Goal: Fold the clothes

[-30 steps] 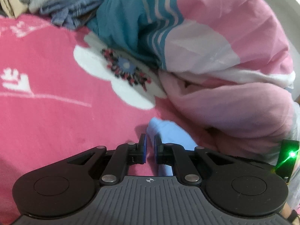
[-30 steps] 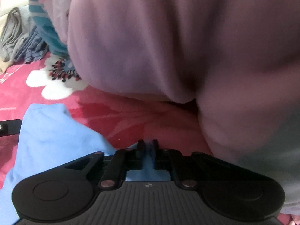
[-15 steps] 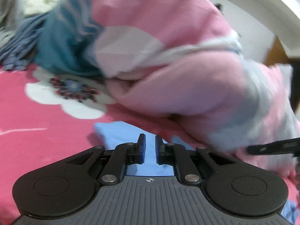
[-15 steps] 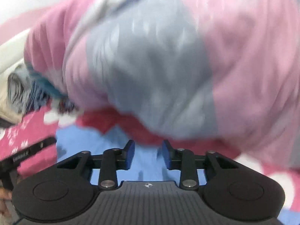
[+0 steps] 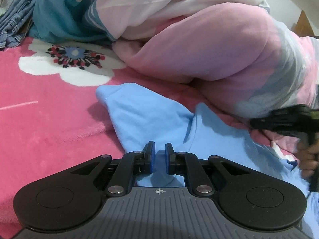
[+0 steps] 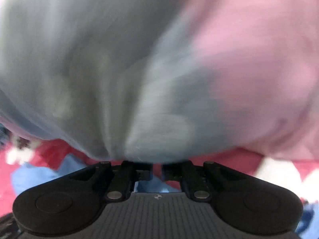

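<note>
A light blue garment (image 5: 143, 115) lies crumpled on the pink flowered blanket (image 5: 39, 109). My left gripper (image 5: 159, 146) rests low over its near edge, jaws almost together, with a fold of the blue cloth pinched between the pads. In the left wrist view my right gripper (image 5: 252, 123) shows as a blurred black shape at the garment's far right, held by a hand (image 5: 309, 159). The right wrist view is blurred. There the right gripper (image 6: 157, 164) is closing to a narrow gap, its tips hidden under the quilt (image 6: 139, 69). Blue cloth (image 6: 35, 177) lies below, none visibly pinched.
A bulky pink, white and grey quilt (image 5: 199, 45) is heaped right behind the garment and crowds the right gripper. Teal striped fabric (image 5: 63, 16) and blue-grey clothes (image 5: 14, 25) are piled at the back left. A white flower print (image 5: 73, 59) marks the blanket.
The right gripper let go of the blue cloth, swung right against the quilt and narrowed its jaws again. The left gripper rolled and shifted, and more of the blue garment now shows spread ahead of it.
</note>
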`<state>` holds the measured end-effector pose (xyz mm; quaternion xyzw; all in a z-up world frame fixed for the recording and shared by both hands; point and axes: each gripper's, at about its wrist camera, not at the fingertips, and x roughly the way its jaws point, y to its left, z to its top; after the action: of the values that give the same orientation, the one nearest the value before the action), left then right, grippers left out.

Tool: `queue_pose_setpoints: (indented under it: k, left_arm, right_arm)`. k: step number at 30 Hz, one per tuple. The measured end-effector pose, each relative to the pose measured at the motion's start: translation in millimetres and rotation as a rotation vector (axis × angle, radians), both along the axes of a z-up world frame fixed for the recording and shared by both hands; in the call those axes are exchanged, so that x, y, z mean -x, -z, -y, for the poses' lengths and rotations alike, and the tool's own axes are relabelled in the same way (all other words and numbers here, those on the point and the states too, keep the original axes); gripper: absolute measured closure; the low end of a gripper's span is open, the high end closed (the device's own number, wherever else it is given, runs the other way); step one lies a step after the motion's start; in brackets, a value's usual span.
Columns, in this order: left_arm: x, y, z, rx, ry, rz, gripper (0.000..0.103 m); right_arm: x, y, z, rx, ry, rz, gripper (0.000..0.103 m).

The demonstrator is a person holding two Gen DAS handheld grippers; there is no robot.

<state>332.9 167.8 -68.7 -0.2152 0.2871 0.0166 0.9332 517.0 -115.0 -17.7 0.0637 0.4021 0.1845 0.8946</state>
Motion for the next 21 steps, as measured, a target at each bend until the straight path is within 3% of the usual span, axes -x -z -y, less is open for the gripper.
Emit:
queue_pose_setpoints:
  k: [5,8,10,13,15,17,19,21]
  left_arm:
    - [-1.3,-0.2,-0.9,0.015,-0.008,-0.007,0.094]
    - [-2.1,-0.2,0.1,0.006,-0.008,-0.007,0.094]
    - [-2.0,0.4,-1.1,0.013,-0.008,-0.006,0.094]
    - [-1.7,1.3,-3.5,0.029,-0.014,-0.006,0.094]
    - [-2.2,1.3,-2.8,0.026,-0.014,-0.008,0.094]
    - [-2.6,1.1,-1.6,0.020,-0.014,-0.010,0.094]
    - [-2.9,1.0,-1.6,0.020,-0.014,-0.011,0.094]
    - [-3.1,1.0,-2.0,0.022,-0.014,-0.011,0.094]
  right_arm:
    - [21.4,-0.2,35.9,-0.056,-0.042,-0.168,0.094]
    - [3.2,24.1,49.4,-0.017,0.058,-0.237,0.101]
    - [-12.0,19.9,63.2,-0.060,0.154,-0.170,0.102]
    - [-14.6,-8.0,84.7,0.048,0.278,-0.020,0.098]
    - [-3.2,-22.7,108.0,0.011,0.278,-0.032,0.097]
    - [15.2,-36.8,133.3,-0.022,0.262,-0.049,0.089]
    - [32.1,-41.5,150.6,0.000,0.257,-0.060,0.075]
    - [44.2,-42.1,162.9,0.026,0.239,-0.084,0.071]
